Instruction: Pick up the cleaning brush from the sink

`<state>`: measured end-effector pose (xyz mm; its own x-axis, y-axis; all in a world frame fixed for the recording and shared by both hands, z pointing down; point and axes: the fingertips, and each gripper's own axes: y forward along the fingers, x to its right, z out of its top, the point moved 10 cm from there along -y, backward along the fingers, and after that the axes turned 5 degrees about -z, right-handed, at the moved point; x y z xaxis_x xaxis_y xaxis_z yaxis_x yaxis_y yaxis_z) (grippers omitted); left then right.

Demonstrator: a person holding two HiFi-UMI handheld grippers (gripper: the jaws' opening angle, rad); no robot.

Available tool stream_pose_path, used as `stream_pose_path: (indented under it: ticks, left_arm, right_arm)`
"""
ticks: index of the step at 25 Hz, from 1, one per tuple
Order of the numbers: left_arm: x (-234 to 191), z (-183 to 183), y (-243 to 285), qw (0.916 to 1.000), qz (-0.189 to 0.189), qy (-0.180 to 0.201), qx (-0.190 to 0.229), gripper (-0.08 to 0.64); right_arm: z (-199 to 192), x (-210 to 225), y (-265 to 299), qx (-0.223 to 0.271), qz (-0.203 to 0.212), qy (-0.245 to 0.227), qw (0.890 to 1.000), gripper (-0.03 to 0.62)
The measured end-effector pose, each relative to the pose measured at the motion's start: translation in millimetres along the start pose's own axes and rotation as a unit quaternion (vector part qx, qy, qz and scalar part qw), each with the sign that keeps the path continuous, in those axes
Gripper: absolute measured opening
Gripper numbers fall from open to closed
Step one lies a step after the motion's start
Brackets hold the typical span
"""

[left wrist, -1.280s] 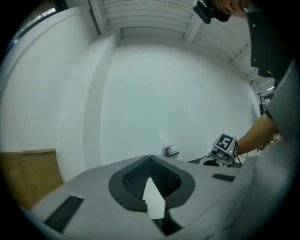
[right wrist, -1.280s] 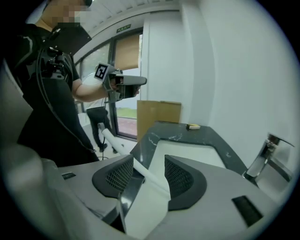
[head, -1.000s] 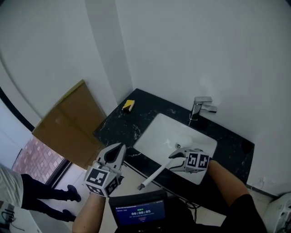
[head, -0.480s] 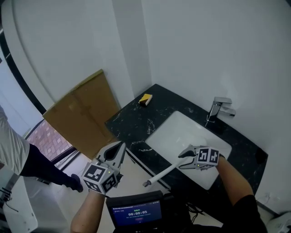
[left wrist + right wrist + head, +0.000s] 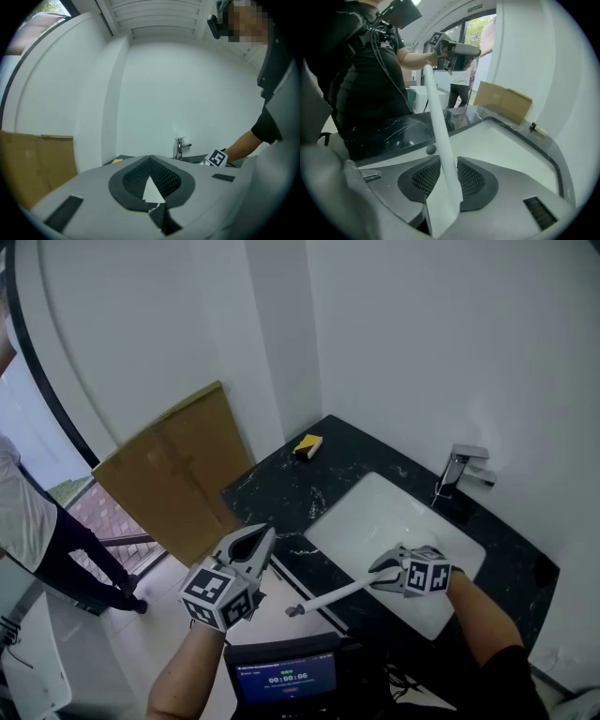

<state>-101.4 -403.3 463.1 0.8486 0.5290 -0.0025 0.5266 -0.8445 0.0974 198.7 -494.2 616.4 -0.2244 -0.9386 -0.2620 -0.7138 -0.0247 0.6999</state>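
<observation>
The cleaning brush shows as a long white handle (image 5: 337, 593) that slants from the sink (image 5: 375, 512) out over the counter's front edge. My right gripper (image 5: 382, 571) is at the upper end of the handle. In the right gripper view the handle (image 5: 438, 126) runs between the two pads, the jaws of my right gripper (image 5: 447, 173) are closing, and both pads touch it. The brush head is hidden. My left gripper (image 5: 262, 538) hangs in front of the counter, shut and empty; its tips (image 5: 150, 158) meet, pointing towards the faucet (image 5: 179, 147).
A chrome faucet (image 5: 459, 470) stands behind the white basin on the black marble counter (image 5: 272, 488). A yellow sponge (image 5: 307, 444) lies at the counter's far left. A cardboard sheet (image 5: 173, 474) leans on the wall. A person (image 5: 37, 531) stands at left.
Both grippers have sunk a little. My right gripper's jaws have narrowed onto the white handle. The person at left has shifted.
</observation>
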Motion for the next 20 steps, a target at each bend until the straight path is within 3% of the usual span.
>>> stream_pose_path:
  ticks: [3,11,16,20]
  left_arm:
    - [-4.6,14.3,2.7,1.0000,0.004,-0.001,-0.005,-0.003]
    - [-9.4,70.6,-4.7,0.9987,0.018,-0.035,-0.033,-0.003]
    - [-5.9,87.6,-3.8,0.9981,-0.021,-0.046,-0.035,-0.003]
    - [8.6,84.8,-6.0,0.9947,-0.081,-0.053,-0.036,-0.003]
  right_arm:
    - [12.7,8.3,-16.3,0.022,-0.019,0.003,1.000,0.083]
    - [74.4,19.8,-104.3,0.077,-0.081,0.027,0.993,0.080]
    - [121.2,2.7,-159.6,0.093,-0.154,0.060,0.982,0.080]
    - [153.3,-34.9,-186.2,0.095,-0.210,0.090,0.969,0.080]
